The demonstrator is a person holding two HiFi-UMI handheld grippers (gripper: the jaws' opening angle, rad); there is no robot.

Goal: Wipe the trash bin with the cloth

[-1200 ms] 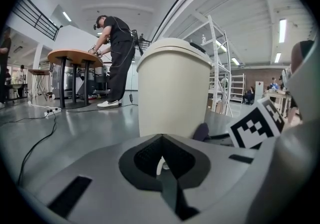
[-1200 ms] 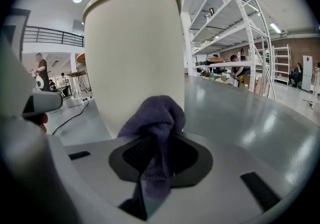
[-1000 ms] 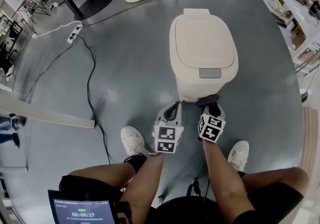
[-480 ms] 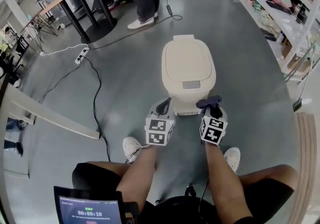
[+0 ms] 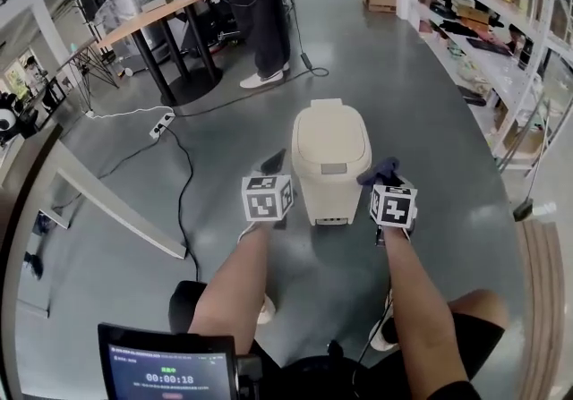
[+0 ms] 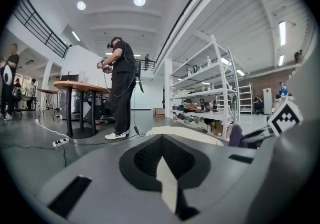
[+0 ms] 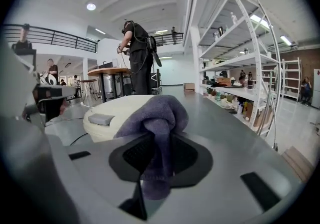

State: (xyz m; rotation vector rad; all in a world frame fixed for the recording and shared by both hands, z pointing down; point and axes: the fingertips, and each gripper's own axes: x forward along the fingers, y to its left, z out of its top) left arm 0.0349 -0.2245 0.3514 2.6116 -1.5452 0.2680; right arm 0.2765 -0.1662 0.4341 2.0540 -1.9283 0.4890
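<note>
1. The bin stands on the floor straight ahead of the person. Its lid is shut, and its long axis runs away from them.
2. The right gripper is clamped on the cloth. In the right gripper view the purple cloth bunches over the closed jaws and hangs down between them.
3. The left gripper has its jaws drawn together with nothing between them. It sits just beside the bin's left wall.
4. The grippers flank the bin's near end. The bin lies to the left of the cloth and slightly ahead of it, with the lid's top about level with the jaws.
5. From the head view the cloth looks close to the right wall's upper edge, but I cannot tell whether it touches.
6. My judgement is that the right gripper should sweep leftward onto the lid or wall. The left gripper is near enough to steady the bin.
</note>
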